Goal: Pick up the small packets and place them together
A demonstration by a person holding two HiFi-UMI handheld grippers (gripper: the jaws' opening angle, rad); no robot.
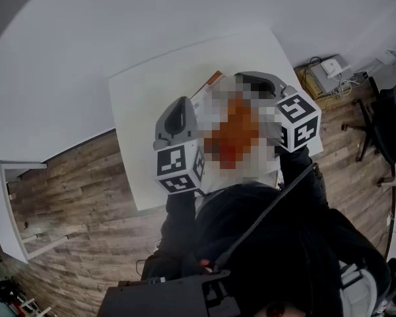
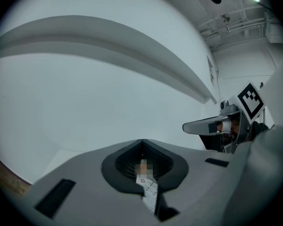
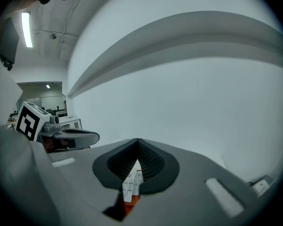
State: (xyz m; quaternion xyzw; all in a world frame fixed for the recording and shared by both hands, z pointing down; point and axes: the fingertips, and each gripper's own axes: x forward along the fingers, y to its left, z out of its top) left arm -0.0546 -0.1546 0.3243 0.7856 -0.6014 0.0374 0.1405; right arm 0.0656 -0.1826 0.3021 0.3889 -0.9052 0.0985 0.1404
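My left gripper [image 2: 141, 144] is shut on a small white printed packet [image 2: 149, 189] that hangs back from the closed jaws. A second small packet [image 3: 130, 185], white with an orange lower end, is pinched in my shut right gripper [image 3: 137, 141]. In the head view both grippers are raised over the white table [image 1: 152, 98], the left gripper [image 1: 178, 114] at the left and the right gripper [image 1: 261, 79] at the right. A mosaic patch covers the space between them. An orange-edged white item [image 1: 212, 83] peeks out on the table beside that patch.
A plain white wall fills both gripper views. Wood flooring [image 1: 79, 177] surrounds the table. A white shelf unit [image 1: 3, 203] stands at the left, a black office chair [image 1: 383, 117] at the right, and a box with devices and cables [image 1: 327, 71] beyond the table's right corner.
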